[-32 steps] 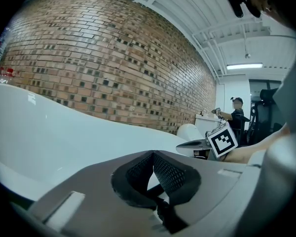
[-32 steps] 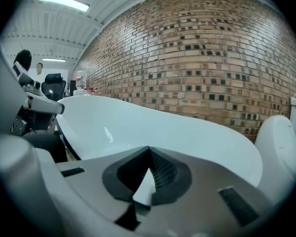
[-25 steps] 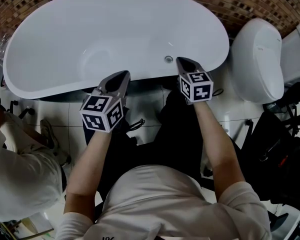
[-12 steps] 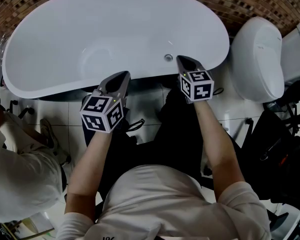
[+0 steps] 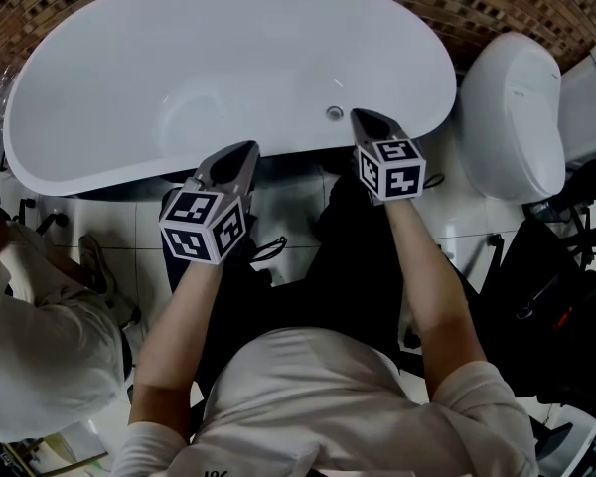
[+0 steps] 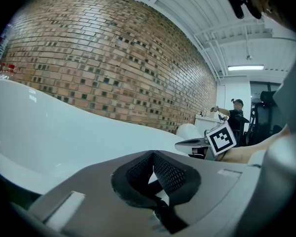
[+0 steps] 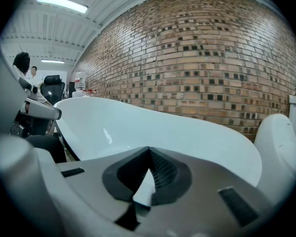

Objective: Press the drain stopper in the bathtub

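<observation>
Bathtub (image 5: pixel 99 78): white oval, long axis left to right, across the upper frame.
Left hand-held gripper (image 5: pixel 240 157): jaws closed, empty, at the near rim.
Drain stopper (image 5: pixel 335 115): small round metal disc, centre-right, by the near wall.
Right hand-held gripper (image 5: pixel 366 122): jaws closed, empty; the stopper lies just left of its tip, so it is the nearer one.
</observation>
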Demonstrator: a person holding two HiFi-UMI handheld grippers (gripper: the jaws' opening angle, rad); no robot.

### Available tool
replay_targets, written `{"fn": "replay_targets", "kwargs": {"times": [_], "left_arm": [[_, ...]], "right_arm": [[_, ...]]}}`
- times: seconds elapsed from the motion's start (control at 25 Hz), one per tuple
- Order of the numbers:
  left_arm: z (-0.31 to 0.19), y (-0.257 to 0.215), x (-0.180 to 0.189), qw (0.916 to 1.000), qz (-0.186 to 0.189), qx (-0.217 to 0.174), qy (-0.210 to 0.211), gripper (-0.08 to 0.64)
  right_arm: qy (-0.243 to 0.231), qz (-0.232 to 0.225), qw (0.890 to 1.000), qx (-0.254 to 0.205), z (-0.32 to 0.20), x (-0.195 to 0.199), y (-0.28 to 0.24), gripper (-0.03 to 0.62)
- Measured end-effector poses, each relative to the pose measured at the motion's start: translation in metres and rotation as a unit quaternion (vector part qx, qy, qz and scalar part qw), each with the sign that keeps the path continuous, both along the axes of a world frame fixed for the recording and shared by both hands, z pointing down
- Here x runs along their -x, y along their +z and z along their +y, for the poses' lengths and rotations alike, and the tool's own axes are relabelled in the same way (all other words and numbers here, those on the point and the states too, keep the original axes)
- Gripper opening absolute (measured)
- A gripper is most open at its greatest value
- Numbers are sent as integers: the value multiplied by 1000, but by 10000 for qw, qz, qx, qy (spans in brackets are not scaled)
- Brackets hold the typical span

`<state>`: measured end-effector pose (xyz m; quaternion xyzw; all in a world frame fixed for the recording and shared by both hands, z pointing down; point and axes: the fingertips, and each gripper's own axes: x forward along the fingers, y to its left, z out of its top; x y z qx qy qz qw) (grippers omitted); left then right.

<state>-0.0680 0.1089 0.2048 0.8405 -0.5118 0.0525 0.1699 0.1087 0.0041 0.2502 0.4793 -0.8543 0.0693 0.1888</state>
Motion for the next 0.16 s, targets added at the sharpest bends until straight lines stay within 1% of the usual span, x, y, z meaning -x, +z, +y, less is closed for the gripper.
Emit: {"fn": "replay_targets", "kwargs": {"times": [0.16], "left_arm": [[0, 0, 0, 10000, 2, 2, 4, 9]], "right_arm": [[-5, -2, 10000, 1, 0, 1, 0, 16]]}}
